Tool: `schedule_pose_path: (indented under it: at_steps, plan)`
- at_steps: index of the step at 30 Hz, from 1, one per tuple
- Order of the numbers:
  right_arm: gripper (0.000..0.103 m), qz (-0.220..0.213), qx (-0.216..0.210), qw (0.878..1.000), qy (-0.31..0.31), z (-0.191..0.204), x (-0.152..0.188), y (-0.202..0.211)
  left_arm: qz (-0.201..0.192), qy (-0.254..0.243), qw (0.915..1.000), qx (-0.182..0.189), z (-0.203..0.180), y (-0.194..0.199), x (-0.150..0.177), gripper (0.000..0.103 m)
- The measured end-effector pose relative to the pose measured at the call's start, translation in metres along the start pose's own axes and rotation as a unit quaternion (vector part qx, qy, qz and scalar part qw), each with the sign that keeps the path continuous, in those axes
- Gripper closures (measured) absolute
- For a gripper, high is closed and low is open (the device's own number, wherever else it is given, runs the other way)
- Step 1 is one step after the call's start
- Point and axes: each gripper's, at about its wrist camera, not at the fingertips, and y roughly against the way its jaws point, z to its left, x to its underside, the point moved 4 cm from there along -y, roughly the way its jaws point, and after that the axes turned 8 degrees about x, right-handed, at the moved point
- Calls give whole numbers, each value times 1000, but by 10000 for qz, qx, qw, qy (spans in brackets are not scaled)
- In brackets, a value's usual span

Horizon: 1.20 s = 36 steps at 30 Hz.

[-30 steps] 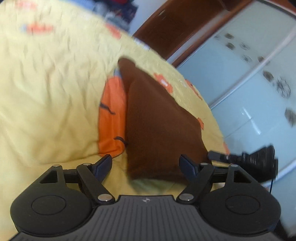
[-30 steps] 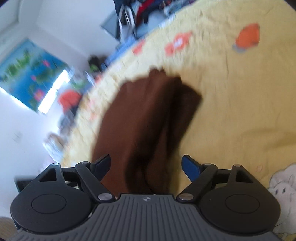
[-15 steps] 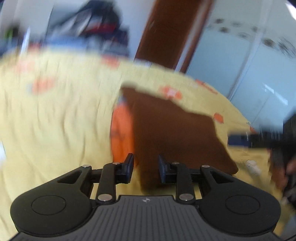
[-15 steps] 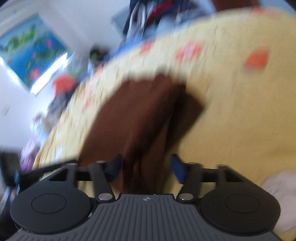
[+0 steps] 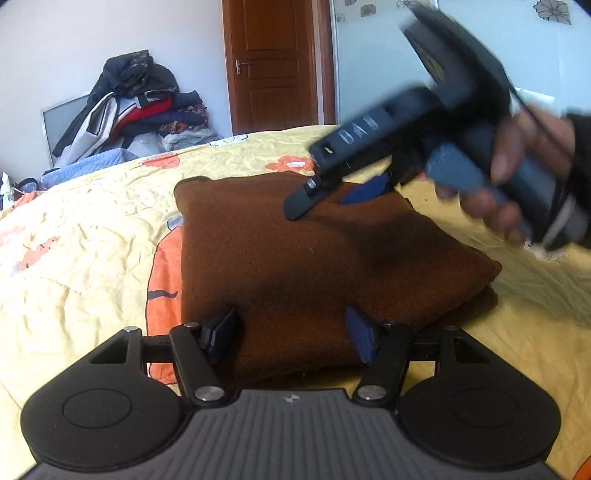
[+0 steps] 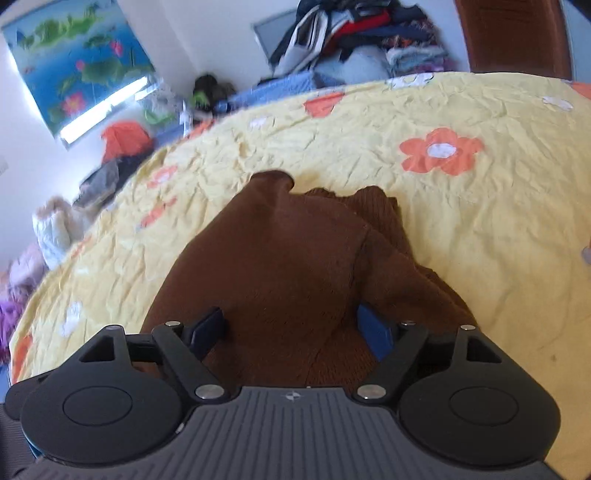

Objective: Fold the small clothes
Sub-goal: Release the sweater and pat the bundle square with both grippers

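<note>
A folded brown knit garment [image 5: 314, 258] lies on a yellow flowered bedspread [image 5: 81, 229]. My left gripper [image 5: 291, 332] is open, its fingers resting on the garment's near edge without closing on it. My right gripper [image 6: 291, 330] is open too, its fingers straddling the near part of the same garment [image 6: 288, 258]. In the left wrist view the right gripper [image 5: 332, 195] shows from the side, held in a hand, over the garment's far right part. The garment's layers and a ribbed edge show at the right in the right wrist view.
A pile of clothes [image 5: 136, 107] lies past the bed's far edge, near a brown door [image 5: 273, 62]. A pale glass wardrobe [image 5: 461, 22] stands at right. More clutter and a picture [image 6: 74, 62] are on the left in the right wrist view.
Both grippers narrowed half a second ago and have opened again. Both have swung round and dropped lower onto the brown garment. The right gripper has moved over the garment's far side.
</note>
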Motion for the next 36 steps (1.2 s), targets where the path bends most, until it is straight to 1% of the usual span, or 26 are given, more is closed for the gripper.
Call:
schedule_pose_path:
  at_steps: [2, 3, 5, 6, 8, 9, 10, 11, 12, 13, 14, 16, 17, 19, 20, 21, 22, 23, 24, 26, 27, 28, 30, 32, 33, 36]
  plan:
    - [23, 142, 327, 9993, 55, 13, -17, 5, -10, 49, 10000, 11, 3, 2, 1, 37]
    - [23, 22, 275, 9996, 37, 21, -29, 9, -16, 65, 10000, 22, 3, 1, 1, 37]
    - [22, -269, -199, 9994, 113, 39, -49, 11, -25, 86, 10000, 40, 4, 4, 1, 37]
    - [21, -257, -361, 9990, 88, 50, -58, 5, -28, 96, 9999, 43, 2, 5, 1, 36]
    - [22, -35, -590, 9982, 86, 69, -73, -20, -34, 110, 9999, 43, 2, 5, 1, 36]
    - [22, 83, -601, 9981, 59, 74, -76, -37, -37, 117, 9999, 46, 4, 3, 1, 36]
    - [22, 247, -524, 9983, 16, 77, -77, -55, -40, 122, 9999, 46, 5, 2, 0, 36]
    - [24, 474, -320, 9984, 20, 76, -75, -77, -46, 127, 9999, 30, 5, 1, 0, 36]
    - [22, 605, -131, 9980, 89, 73, -69, -97, -50, 140, 9999, 35, 7, -1, 0, 36]
    - [17, 134, -264, 9990, 327, 73, -66, -97, -51, 145, 9999, 35, 8, -2, 0, 36]
    - [17, 31, -343, 9989, 303, 71, -64, -98, -54, 151, 9999, 41, 8, -2, 1, 36]
    - [19, 99, -315, 9993, 163, 68, -64, -93, -64, 157, 9998, 54, 8, -2, 1, 36]
    - [22, 127, -203, 9995, 207, 69, -64, -86, -75, 173, 9998, 66, 9, -2, 2, 36]
    - [20, 92, 14, 9999, 39, 66, -58, -64, -97, 221, 9997, 82, 10, -1, 2, 36]
    - [19, -44, -94, 9999, -105, 64, -52, -44, -101, 226, 9997, 80, 11, -1, 2, 36]
    - [12, -219, -291, 9991, -238, 59, -47, -28, -99, 220, 9997, 73, 10, -1, 2, 35]
    - [8, -380, -425, 9977, -369, 55, -38, -9, -94, 208, 9997, 62, 10, -1, 2, 35]
    - [3, -445, -454, 9970, -450, 51, -26, 4, -89, 195, 9998, 52, 10, -2, 2, 35]
    - [3, -358, -379, 9973, -515, 46, -16, 10, -83, 181, 9998, 48, 10, -3, 2, 35]
    - [4, -119, -148, 9983, -550, 30, 9, 3, -69, 128, 9999, 22, 8, -4, 2, 35]
    - [6, -386, -294, 9984, -306, 26, 18, 5, -61, 102, 9999, -2, 7, -5, 3, 35]
    - [8, -440, -332, 9983, -182, 24, 21, 8, -57, 88, 9999, -25, 6, -4, 3, 35]
    - [9, -417, -173, 9982, -398, 24, 19, 22, -55, 124, 9999, -61, 7, -3, 3, 33]
    - [3, -501, -142, 9966, -645, 26, 18, 40, -48, 185, 9998, -88, 8, -4, 4, 31]
    - [2, -590, -169, 9961, -636, 28, 22, 49, -44, 200, 9997, -100, 8, -4, 4, 30]
    - [2, -420, -37, 9978, -508, 23, 41, 39, -33, 184, 9997, -139, 8, -4, 3, 29]
